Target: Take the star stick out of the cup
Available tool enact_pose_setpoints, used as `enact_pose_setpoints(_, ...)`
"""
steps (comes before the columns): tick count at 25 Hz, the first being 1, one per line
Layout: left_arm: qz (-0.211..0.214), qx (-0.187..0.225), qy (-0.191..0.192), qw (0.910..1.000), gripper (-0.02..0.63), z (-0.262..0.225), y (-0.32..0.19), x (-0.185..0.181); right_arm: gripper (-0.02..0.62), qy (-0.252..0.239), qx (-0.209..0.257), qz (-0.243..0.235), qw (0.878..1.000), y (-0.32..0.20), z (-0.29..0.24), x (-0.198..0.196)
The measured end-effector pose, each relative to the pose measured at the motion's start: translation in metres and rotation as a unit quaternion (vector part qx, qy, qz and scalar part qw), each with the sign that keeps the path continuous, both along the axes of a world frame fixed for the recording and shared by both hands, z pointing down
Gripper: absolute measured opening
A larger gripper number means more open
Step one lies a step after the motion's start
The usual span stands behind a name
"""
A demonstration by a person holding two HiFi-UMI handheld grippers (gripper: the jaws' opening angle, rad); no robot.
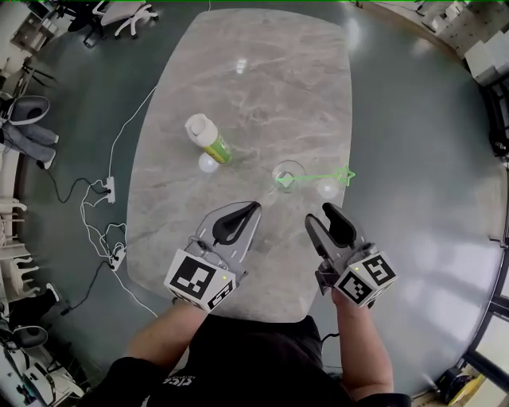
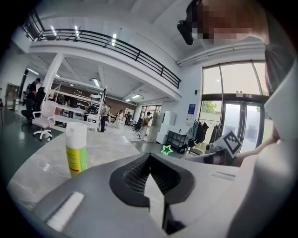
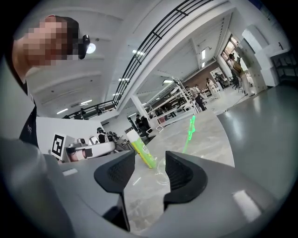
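Grey marble-patterned table (image 1: 254, 87), oval in outline, carries three items. A bottle (image 1: 208, 139) with a white cap and a yellow-green label stands upright at the left of centre. A clear cup (image 1: 288, 173) stands upright to its right, well apart from it. Bright reflections of ceiling lights lie on the top beside both.

On the dark floor at the table's left, a white power strip (image 1: 108, 189) and loose cables (image 1: 87, 219) trail along the edge. Office chairs (image 1: 131, 16) stand at the far end of the room.

Contents: the cup holds the lower end of the green star stick (image 1: 322, 176). The stick leans over the rim toward the right of the head view, and its star hangs outside the cup, above the table. Whether the cup holds anything else cannot be told.

The left gripper (image 1: 254, 208) is at the near edge, short of the cup and nearer the bottle's side. Its jaws are pressed together at the tips with nothing between them. The right gripper (image 1: 318, 215) is beside it, just short of the cup, with its jaws standing wide apart and gripping nothing. In the right gripper view the cup and the bottle show through the gap, farther off. Only bare table top lies between that gripper and the cup. The bottle stands off to the left of that line.
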State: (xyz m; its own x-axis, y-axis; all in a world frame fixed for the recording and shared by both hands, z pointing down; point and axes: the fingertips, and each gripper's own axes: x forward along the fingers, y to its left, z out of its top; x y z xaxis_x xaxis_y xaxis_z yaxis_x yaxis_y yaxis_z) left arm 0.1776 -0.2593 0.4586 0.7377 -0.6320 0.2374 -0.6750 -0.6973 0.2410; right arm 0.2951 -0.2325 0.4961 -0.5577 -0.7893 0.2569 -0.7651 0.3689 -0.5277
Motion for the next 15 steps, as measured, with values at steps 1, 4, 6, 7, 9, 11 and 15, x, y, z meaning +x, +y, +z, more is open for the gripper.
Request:
enact_pose_setpoints(1,-0.002,0.001,-0.002,1.0000,0.003,0.003,-0.003,0.002,0.219,0.000,-0.002,-0.004,1.000,-0.003,0.005,0.001)
enact_pose_setpoints(4,-0.008,0.001,-0.010,0.9999,0.003,0.014,-0.010,0.005,0.225,0.001,-0.008,-0.011,1.000,-0.012,0.020,0.002)
enact_pose_setpoints(6,-0.013,0.001,-0.013,0.9998,0.002,0.021,-0.014,0.006,0.235,-0.003,-0.008,-0.011,1.000,-0.019,0.029,0.004)
enact_pose_setpoints(7,-0.015,0.000,-0.014,0.9998,0.003,0.025,-0.015,0.006,0.238,-0.005,-0.008,-0.011,1.000,-0.023,0.034,0.005)
enact_pose_setpoints(9,-0.021,-0.004,-0.015,0.9996,0.003,0.034,-0.018,0.006,0.251,-0.011,-0.005,-0.014,1.000,-0.029,0.041,0.007)
enact_pose_setpoints(11,-0.026,-0.010,-0.017,0.9995,0.003,0.045,-0.019,0.007,0.252,-0.015,-0.003,-0.017,1.000,-0.035,0.048,0.009)
enact_pose_setpoints(15,-0.030,-0.020,-0.019,0.9992,0.003,0.064,-0.022,0.011,0.255,-0.012,-0.004,-0.021,1.000,-0.048,0.064,0.012)
